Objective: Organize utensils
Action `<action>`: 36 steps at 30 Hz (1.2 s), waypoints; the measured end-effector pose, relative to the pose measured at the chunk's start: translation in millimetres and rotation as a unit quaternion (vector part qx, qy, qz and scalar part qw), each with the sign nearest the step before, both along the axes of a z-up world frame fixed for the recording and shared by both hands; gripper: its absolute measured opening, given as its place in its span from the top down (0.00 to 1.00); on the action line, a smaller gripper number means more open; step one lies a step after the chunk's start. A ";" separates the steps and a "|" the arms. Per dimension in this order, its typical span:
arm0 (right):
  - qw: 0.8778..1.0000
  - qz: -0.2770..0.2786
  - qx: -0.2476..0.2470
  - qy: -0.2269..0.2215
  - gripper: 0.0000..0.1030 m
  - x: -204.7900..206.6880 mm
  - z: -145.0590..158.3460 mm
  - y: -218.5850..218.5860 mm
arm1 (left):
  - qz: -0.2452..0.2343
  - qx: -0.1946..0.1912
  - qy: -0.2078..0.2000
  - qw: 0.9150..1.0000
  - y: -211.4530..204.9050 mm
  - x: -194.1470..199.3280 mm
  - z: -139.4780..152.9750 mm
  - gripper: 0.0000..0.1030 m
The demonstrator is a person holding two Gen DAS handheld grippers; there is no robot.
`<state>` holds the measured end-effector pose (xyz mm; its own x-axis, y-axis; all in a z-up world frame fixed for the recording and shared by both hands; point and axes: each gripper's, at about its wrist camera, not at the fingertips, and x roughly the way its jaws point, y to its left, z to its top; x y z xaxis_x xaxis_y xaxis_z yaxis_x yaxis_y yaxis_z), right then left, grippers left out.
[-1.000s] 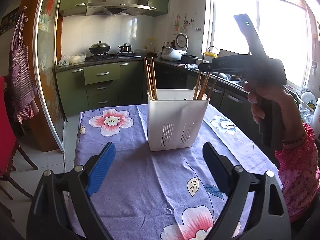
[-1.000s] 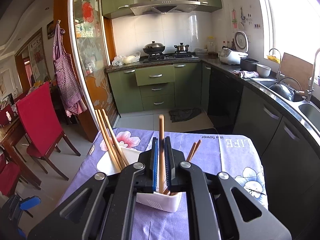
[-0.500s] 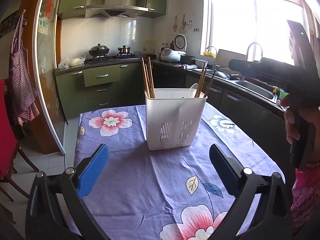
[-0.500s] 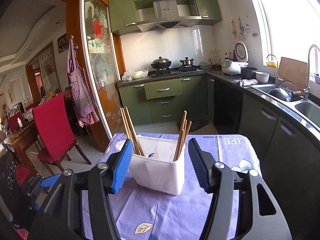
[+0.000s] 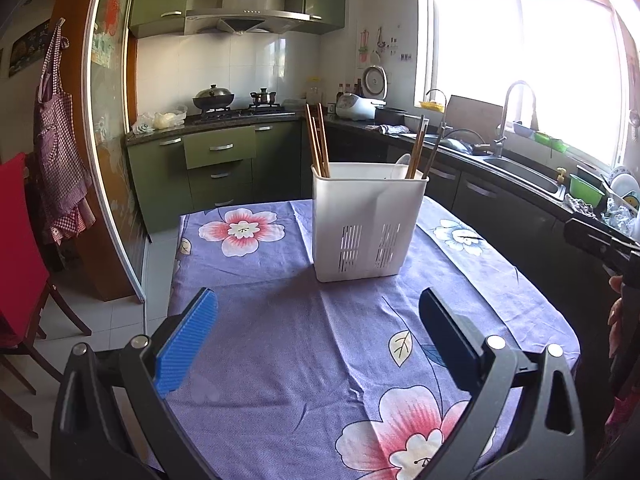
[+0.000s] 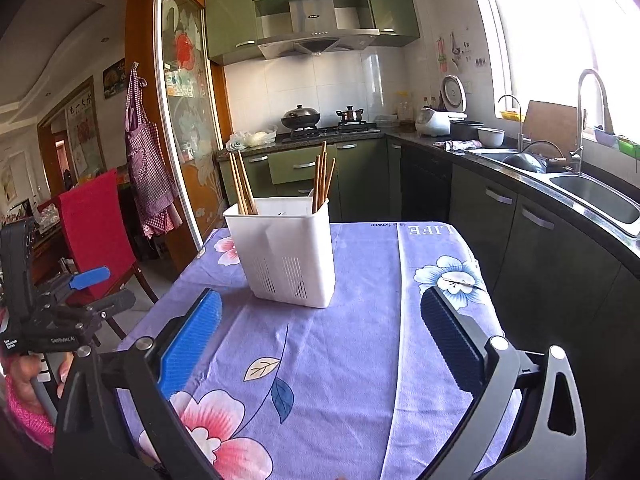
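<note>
Nearest to me in the left wrist view is my left gripper (image 5: 318,344), blue-padded fingers spread wide w/ nothing between them, hovering over the purple floral tablecloth (image 5: 280,320). Same story on the right wrist cam: right gripper (image 6: 320,344) spread wide, empty, above the cloth near the table's front edge. The left rig also shows at the far left of the right cam, low beside the table, w/ one blue pad (image 6: 89,277) visible.

Mid-table, well apart from both grippers, stands the white plastic utensil caddy w/ slotted sides (image 5: 368,224), upright on the cloth. Brown wooden chopsticks (image 5: 318,142) lean in its left compartment; a second bunch of chopsticks (image 5: 416,148) sticks up at the right side, next to what looks like a white spoon handle (image 5: 401,164); can't tell more. On the right cam the two bunches read as left (image 6: 240,184) and right (image 6: 322,178) of the caddy (image 6: 288,252).

Beyond the table: a red-backed chair (image 6: 94,224) at left, green kitchen cabinets (image 5: 220,168) w/ a dark wok (image 5: 213,99) on the hob at far centre, steel sink (image 6: 600,196) and tap along the right counter under the bright window.
</note>
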<state>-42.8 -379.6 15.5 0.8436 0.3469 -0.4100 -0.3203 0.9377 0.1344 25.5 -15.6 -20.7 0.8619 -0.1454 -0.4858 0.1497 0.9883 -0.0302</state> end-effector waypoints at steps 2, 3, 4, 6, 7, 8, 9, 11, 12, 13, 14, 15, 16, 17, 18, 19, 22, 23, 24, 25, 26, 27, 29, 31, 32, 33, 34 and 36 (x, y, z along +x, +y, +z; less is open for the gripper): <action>1.000 -0.007 0.000 -0.017 0.04 -11.0 -0.4 -2.0 | 0.003 0.001 -0.005 1.000 0.4 -4.6 2.4 0.07; 1.000 -0.014 0.001 -0.023 0.04 -15.3 0.4 -2.6 | 0.003 0.001 -0.007 1.000 0.2 -6.8 3.8 0.07; 0.999 -0.017 0.004 -0.028 0.04 -19.8 0.9 -2.8 | 0.003 0.001 -0.009 1.000 0.1 -8.9 5.2 0.07; 0.999 -0.013 0.011 -0.030 0.04 -22.6 3.1 -0.8 | 0.004 0.001 -0.012 1.000 0.0 -12.9 7.7 0.07; 0.999 -0.014 0.010 -0.029 0.04 -23.5 3.3 1.0 | 0.005 0.000 -0.014 1.000 0.3 -14.7 8.7 0.07; 0.999 -0.017 0.007 -0.029 0.04 -22.4 4.8 3.3 | 0.006 0.000 -0.015 1.000 0.5 -16.4 9.5 0.07; 0.999 -0.020 0.003 -0.029 0.04 -23.4 4.4 5.3 | 0.008 0.000 -0.016 1.000 0.8 -17.9 9.7 0.07; 0.999 -0.024 -0.004 -0.029 0.04 -22.2 5.2 9.6 | 0.014 0.000 -0.018 1.000 2.3 -20.2 10.0 0.06; 0.999 -0.026 -0.007 -0.029 0.04 -23.1 4.3 11.2 | 0.015 -0.002 -0.017 1.000 3.8 -21.3 9.7 0.06; 0.999 -0.029 -0.012 -0.030 0.04 -21.9 4.6 13.9 | 0.016 -0.004 -0.016 1.000 5.4 -21.8 9.2 0.06; 0.999 -0.032 -0.019 -0.030 0.04 -22.5 3.3 15.8 | 0.019 -0.005 -0.015 1.000 7.2 -22.2 8.6 0.07; 0.999 -0.034 -0.023 -0.029 0.04 -18.4 4.0 17.3 | 0.022 -0.006 -0.014 1.000 8.7 -22.5 8.1 0.07; 0.999 -0.034 -0.025 -0.028 0.04 -17.2 3.4 17.9 | 0.025 -0.007 -0.013 1.000 10.4 -22.7 7.7 0.07; 0.999 -0.033 -0.026 -0.027 0.04 -16.3 2.4 19.2 | 0.027 -0.008 -0.011 1.000 12.2 -22.7 7.3 0.07; 0.999 -0.032 -0.028 -0.026 0.04 -16.2 1.2 20.1 | 0.029 -0.009 -0.010 0.999 13.8 -23.1 6.9 0.07; 0.999 -0.032 -0.030 -0.026 0.04 -16.4 0.5 21.0 | 0.031 -0.010 -0.010 0.999 15.2 -22.9 7.1 0.07; 0.999 -0.032 -0.035 -0.024 0.04 -15.8 -1.2 22.8 | 0.036 -0.009 -0.010 0.999 17.6 -23.5 7.5 0.06; 0.999 -0.032 -0.036 -0.024 0.04 -15.7 -1.3 23.3 | 0.035 -0.009 -0.010 0.999 18.0 -23.5 7.6 0.06; 0.998 -0.032 -0.038 -0.024 0.04 -15.7 -1.4 23.9 | 0.034 -0.009 -0.011 0.999 18.3 -23.7 8.0 0.06; 0.998 -0.032 -0.038 -0.024 0.04 -16.0 -1.5 24.5 | 0.034 -0.009 -0.012 0.999 18.1 -24.0 8.4 0.06; 0.998 -0.032 -0.040 -0.024 0.04 -16.1 -1.9 24.9 | 0.035 -0.009 -0.012 0.999 17.7 -24.0 8.7 0.06; 0.998 -0.032 -0.041 -0.024 0.04 -16.1 -2.3 25.4 | 0.034 -0.008 -0.012 0.999 17.6 -23.8 8.9 0.06; 0.998 -0.032 -0.041 -0.024 0.04 -16.2 -2.1 25.7 | 0.034 -0.008 -0.012 0.999 17.4 -23.2 8.8 0.06; 0.998 -0.032 -0.041 -0.023 0.04 -15.5 -2.6 25.8 | 0.033 -0.007 -0.011 0.999 17.3 -22.9 8.3 0.06; 0.998 -0.033 -0.041 -0.022 0.04 -15.2 -3.1 25.8 | 0.033 -0.007 -0.010 0.999 17.3 -22.8 8.0 0.06; 0.998 -0.033 -0.041 -0.021 0.04 -14.9 -3.4 26.1 | 0.033 -0.007 -0.009 0.999 16.8 -22.6 7.3 0.06; 0.998 -0.033 -0.040 -0.021 0.04 -14.7 -3.6 25.8 | 0.033 -0.007 -0.009 0.999 16.8 -22.5 7.1 0.06; 0.998 -0.032 -0.041 -0.021 0.04 -14.6 -4.1 25.9 | 0.033 -0.008 -0.009 0.999 16.8 -22.4 7.0 0.06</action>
<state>-57.4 -353.7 11.5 0.8800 0.2578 -0.3989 -0.2626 0.9639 0.0437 3.1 1.2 -13.7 0.8783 -0.0961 -0.4683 0.0858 0.9954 -0.0435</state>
